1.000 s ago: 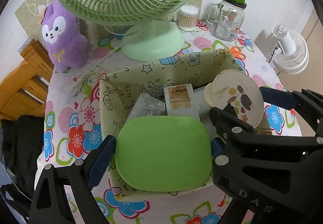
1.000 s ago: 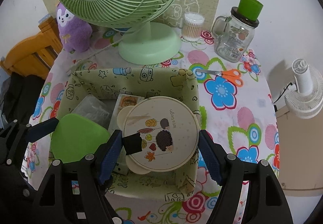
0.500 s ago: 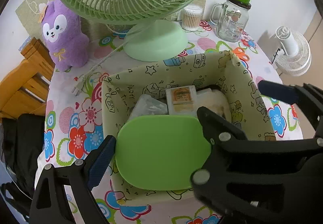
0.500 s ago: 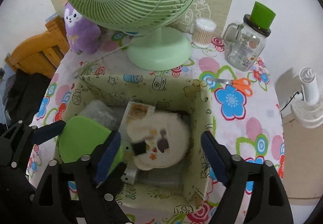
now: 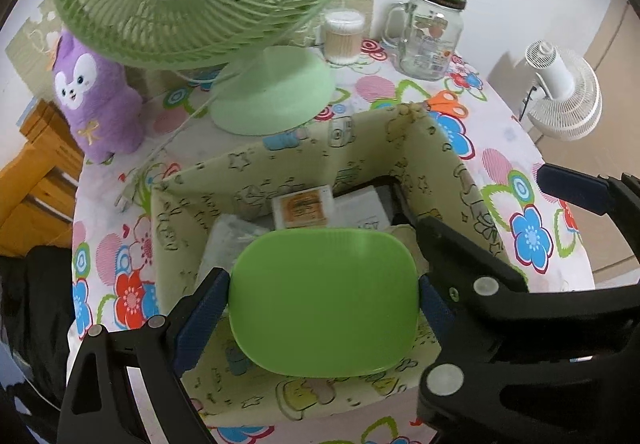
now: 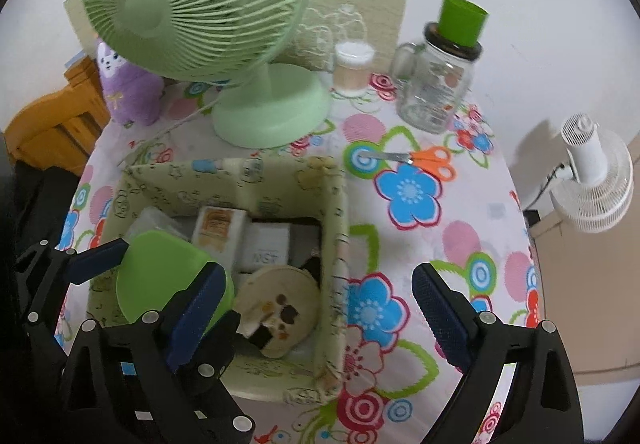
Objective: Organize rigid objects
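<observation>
Both pairs of jaws stand wide, but only one holds anything: the left gripper (image 5: pixel 324 302) clamps the green lid (image 5: pixel 325 302) by its two side edges, pads pressed on it, and holds it flat over the near end of the bin (image 6: pixel 338 240), while the right gripper (image 6: pixel 320 308) has just been opening and has nothing between its pads. Its left finger hangs over the bin's near left part, beside the green lid, and its right finger hangs outside the bin over the flowered tablecloth (image 6: pixel 412 196), so the bin's right wall lies between the two. Inside the bin, near that right wall at the near end, the round lid (image 6: pixel 280 308) with small printed figures lies tilted on the other contents. Behind it in the bin are a box (image 6: pixel 218 230) with an orange label, a white box (image 6: pixel 266 250) beside it and a clear bag (image 5: pixel 234 240) to the left. Beyond the bin stands the green fan (image 6: pixel 192 0), with a purple plush (image 6: pixel 128 92) at its left, and a swab pot (image 6: pixel 352 68) and a jar (image 6: pixel 438 84) with a green cup on top at its right. Scissors (image 6: pixel 424 160) lie on the cloth just past the bin's far right corner.
</observation>
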`<action>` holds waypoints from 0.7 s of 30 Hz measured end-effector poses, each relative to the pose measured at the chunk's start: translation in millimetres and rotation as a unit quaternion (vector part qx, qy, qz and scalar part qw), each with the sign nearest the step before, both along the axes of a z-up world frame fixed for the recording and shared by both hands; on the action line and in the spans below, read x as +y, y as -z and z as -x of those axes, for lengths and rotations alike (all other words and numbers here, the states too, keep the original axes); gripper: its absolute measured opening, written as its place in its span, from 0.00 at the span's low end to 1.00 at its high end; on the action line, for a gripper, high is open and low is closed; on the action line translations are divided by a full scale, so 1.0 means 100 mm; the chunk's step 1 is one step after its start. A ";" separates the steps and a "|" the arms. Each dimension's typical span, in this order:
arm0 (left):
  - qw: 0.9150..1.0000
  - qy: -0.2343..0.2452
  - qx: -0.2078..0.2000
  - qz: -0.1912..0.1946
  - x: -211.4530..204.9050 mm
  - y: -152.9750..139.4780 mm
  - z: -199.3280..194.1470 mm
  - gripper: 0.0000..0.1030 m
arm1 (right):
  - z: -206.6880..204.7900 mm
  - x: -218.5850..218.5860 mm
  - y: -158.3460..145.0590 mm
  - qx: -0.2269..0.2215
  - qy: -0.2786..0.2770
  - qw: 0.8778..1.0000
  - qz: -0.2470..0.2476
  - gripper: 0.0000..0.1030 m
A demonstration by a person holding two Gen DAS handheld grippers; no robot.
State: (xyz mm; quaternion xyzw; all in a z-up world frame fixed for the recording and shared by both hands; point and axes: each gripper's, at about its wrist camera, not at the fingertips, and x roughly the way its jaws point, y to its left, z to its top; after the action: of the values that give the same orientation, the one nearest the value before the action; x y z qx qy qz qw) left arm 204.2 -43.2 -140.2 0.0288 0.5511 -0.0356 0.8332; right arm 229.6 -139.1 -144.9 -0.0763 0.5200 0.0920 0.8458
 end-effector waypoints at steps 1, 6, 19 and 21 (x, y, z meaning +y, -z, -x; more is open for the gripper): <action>1.000 0.005 -0.002 -0.007 -0.04 0.01 -0.01 0.92 | 0.00 -0.04 0.01 0.002 0.006 1.000 -0.001 0.93; 1.000 0.019 -0.008 -0.020 -0.15 0.02 -0.05 0.92 | 0.00 -0.17 0.04 0.007 0.027 1.000 -0.006 0.93; 0.999 0.014 0.029 0.008 -0.19 0.22 -0.15 0.93 | -0.05 -0.27 0.12 0.018 0.037 0.999 0.002 0.93; 0.999 0.015 0.035 0.017 -0.18 0.24 -0.15 0.95 | -0.05 -0.26 0.15 0.021 0.036 0.999 0.000 0.93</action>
State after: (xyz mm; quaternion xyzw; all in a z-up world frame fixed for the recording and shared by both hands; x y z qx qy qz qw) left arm 218.8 -61.1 -164.4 0.0218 0.5790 -0.0583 0.8130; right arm 234.8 -165.1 -159.5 -0.0558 0.5404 0.0628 0.8372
